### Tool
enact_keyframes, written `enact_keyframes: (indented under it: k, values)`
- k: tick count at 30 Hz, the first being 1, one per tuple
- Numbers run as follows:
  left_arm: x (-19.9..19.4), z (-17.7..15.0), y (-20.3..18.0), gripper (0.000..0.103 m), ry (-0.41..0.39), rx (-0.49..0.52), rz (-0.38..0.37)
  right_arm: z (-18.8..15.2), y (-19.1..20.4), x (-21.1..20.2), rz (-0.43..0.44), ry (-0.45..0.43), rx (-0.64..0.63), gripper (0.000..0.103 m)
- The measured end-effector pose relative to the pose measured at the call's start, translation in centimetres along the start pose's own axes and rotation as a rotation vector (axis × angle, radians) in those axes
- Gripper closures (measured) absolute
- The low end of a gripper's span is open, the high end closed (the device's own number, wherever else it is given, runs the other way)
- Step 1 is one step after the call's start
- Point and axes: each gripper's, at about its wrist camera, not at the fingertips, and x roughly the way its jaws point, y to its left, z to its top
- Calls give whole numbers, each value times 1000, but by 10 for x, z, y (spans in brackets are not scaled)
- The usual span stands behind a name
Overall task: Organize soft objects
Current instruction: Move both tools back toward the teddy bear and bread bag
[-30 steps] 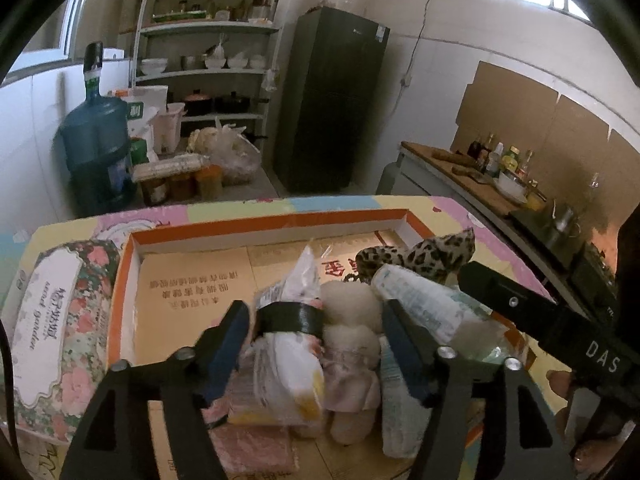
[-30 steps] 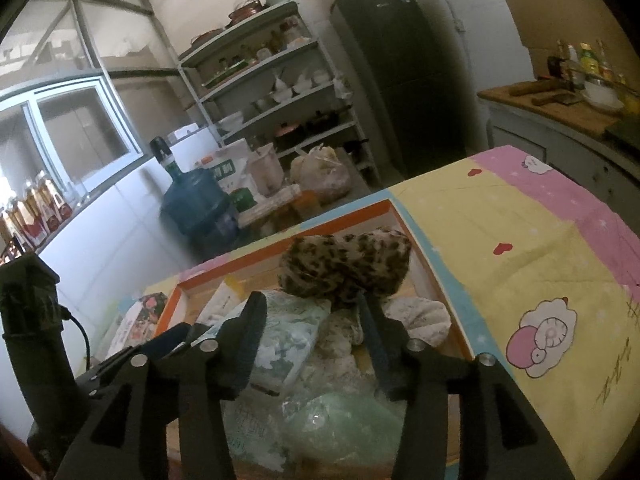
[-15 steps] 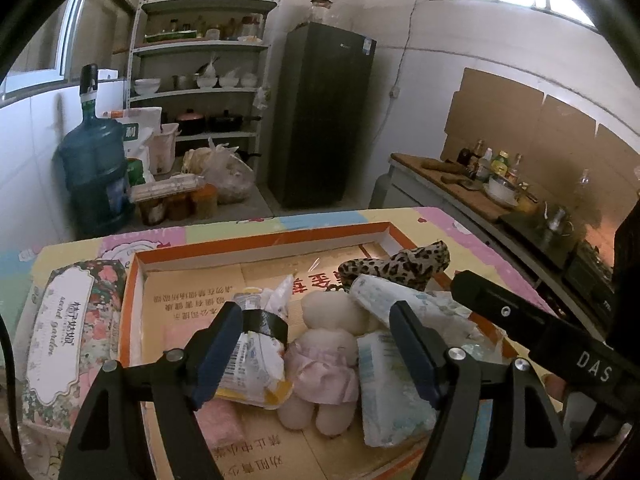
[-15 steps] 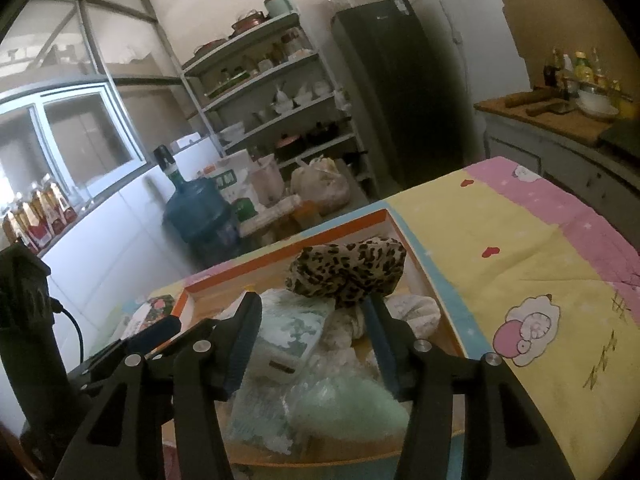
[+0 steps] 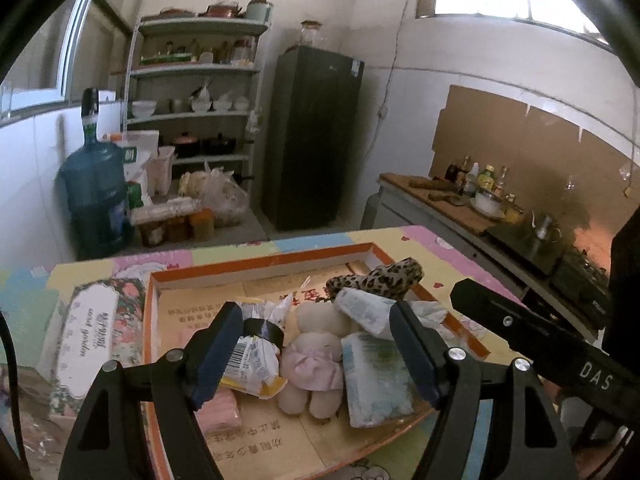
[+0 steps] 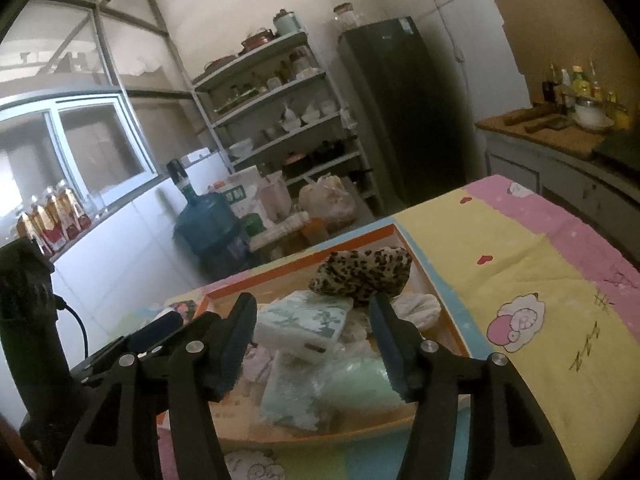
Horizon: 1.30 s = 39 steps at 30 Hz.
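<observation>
An orange-rimmed cardboard tray on the table holds several soft things: a yellow-white packet with a black band, a pale plush doll in a pink dress, tissue packs, a leopard-print pouch and a pink sponge. My left gripper is open and empty above the tray's near side. My right gripper is open and empty over the tissue packs.
A floral tissue box lies left of the tray on the cartoon-print tablecloth. Behind stand a blue water jug, shelves, a dark fridge and a counter with bottles.
My left gripper has let go of the yellow-white packet, which now lies in the tray, and has drawn back and up. My right gripper has also drawn back a little.
</observation>
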Motion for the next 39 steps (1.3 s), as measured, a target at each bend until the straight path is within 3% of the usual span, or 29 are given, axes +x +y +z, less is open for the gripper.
enact_keyframes:
  k: [3,13,20,27,32,39]
  values:
    - [-13,0,1,18,-21,9,-3,-1,2,-10,9,-23,17,29]
    - [-62,-6,24,12,-99,-61,-18,-8,14,-42,38,-68,44,28]
    - [-112,-19,34,8,-308,-22,-19,-18,37,-63,78,-94,22,27]
    - [-140,-29,47,8,-225,-5,44,-33,67,-63,121,-69,-23,27]
    - [-170,-42,70,8,-275,-32,86,-44,94,-56,150,-38,-70,27]
    - [-197,-56,104,8,-274,-75,152,-60,132,-48,188,2,-120,27]
